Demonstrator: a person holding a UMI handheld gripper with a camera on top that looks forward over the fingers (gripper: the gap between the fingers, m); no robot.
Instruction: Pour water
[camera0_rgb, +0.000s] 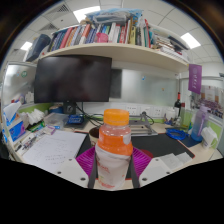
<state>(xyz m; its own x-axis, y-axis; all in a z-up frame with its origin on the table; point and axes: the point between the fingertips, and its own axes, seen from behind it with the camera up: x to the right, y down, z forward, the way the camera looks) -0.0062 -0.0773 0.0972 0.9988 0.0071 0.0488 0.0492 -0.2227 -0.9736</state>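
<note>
Gripper view, room: a cluttered office desk (60, 150) filled the near ground, with a long shelf (110, 50) of books running across the far wall.
Monitor: a dark screen (72, 78) stood at the far left of the desk, switched off or blank.
Papers: white sheets (50, 148) lay on the left of the desk, near the fingers.
Bottle: the clear bottle (114, 160) with an orange cap and an orange band at the neck stood upright between the fingers, nearest of all.
Gripper: the gripper (114, 163) had its jaws clamped on the bottle, a magenta pad pressing each side of the body below the neck.
Cap: it was on, so pouring had not begun by my judgement.
Receiving vessel: none could be picked out among the far clutter.
Risk: tipping with the cap on would yield nothing; once open, a tilt over the papers or toward the monitor could wet them.
Risk of slip: a smooth, rounded body held only by two pads might rotate or slide as it tilts.
Writing: no brand or label on the bottle could be read; a purple sign (195, 78) at the far right was illegible.
</note>
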